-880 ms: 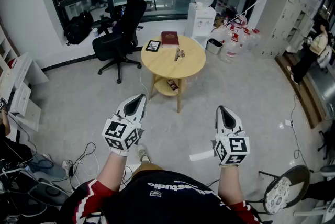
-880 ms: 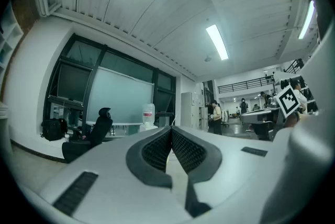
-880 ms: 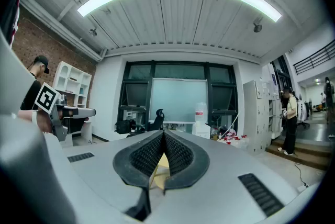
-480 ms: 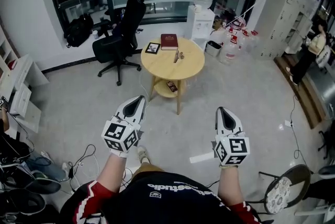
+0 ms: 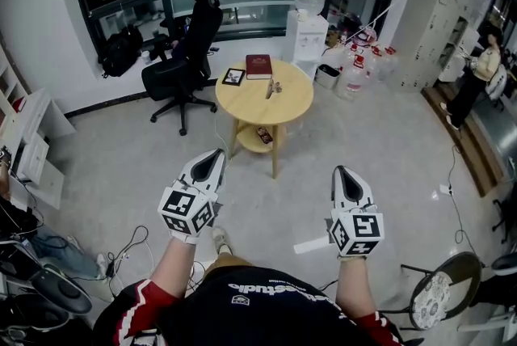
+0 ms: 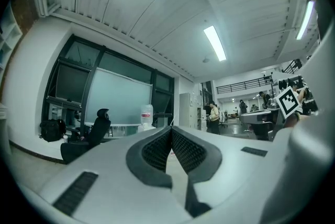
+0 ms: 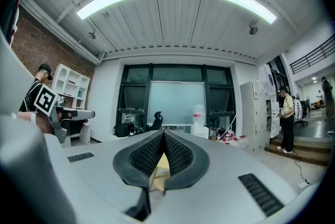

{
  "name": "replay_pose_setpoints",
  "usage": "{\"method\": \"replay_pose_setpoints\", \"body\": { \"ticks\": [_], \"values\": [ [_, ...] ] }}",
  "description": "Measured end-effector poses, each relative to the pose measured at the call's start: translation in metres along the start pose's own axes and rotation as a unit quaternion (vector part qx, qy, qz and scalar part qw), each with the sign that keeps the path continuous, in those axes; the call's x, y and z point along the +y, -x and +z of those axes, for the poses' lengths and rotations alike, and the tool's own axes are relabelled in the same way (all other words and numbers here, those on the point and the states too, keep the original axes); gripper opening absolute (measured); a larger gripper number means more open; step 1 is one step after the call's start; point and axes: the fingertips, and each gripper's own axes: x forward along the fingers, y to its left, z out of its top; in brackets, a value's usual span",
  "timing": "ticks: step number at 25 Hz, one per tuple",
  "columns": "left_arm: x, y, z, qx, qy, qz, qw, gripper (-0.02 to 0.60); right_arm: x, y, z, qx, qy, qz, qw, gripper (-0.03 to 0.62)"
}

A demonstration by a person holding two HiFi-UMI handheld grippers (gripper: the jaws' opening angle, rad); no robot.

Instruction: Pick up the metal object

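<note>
Both closed and empty, my left tongs (image 5: 215,156) and right tongs (image 5: 343,175) point toward the metal object (image 5: 271,86), well ahead near the counter (image 5: 242,103) centre, lengthwise away from me, roughly between them.

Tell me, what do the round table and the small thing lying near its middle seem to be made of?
The round table looks like wood or wood veneer with a matte finish: its top and legs are an even pale tan. The small object is likely metal, being greyish with a dull sheen, though it is too small to be sure.
</note>
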Motion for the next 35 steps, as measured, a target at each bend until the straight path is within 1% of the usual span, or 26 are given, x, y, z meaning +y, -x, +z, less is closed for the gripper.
{"method": "replay_pose_setpoints", "body": {
  "ticks": [3,8,14,27,32,35],
  "values": [
    [-0.005,-0.001,-0.001,0.005,-0.004,-0.002,1.0000,0.017,-0.005,0.004,0.002,-0.008,-0.011,0.001,1.000,0.029],
    [-0.014,-0.007,0.001,0.010,-0.009,-0.008,0.9999,0.017,-0.014,0.009,0.004,-0.010,-0.013,0.002,1.000,0.029],
    [-0.030,-0.011,-0.001,0.009,-0.020,-0.015,0.9996,0.017,-0.020,0.019,-0.003,-0.013,-0.022,0.007,1.000,0.029],
    [-0.030,-0.017,0.002,0.013,-0.021,-0.020,0.9995,0.017,-0.020,0.017,-0.007,-0.013,-0.043,0.013,0.999,0.029],
    [-0.027,-0.026,-0.009,0.023,-0.015,-0.024,0.9993,0.017,-0.018,0.012,-0.019,0.002,-0.045,0.015,0.999,0.029],
    [-0.029,-0.032,-0.014,0.026,-0.011,-0.029,0.9992,0.017,-0.025,0.013,-0.025,0.008,-0.048,0.009,0.999,0.029]
  ]
}}
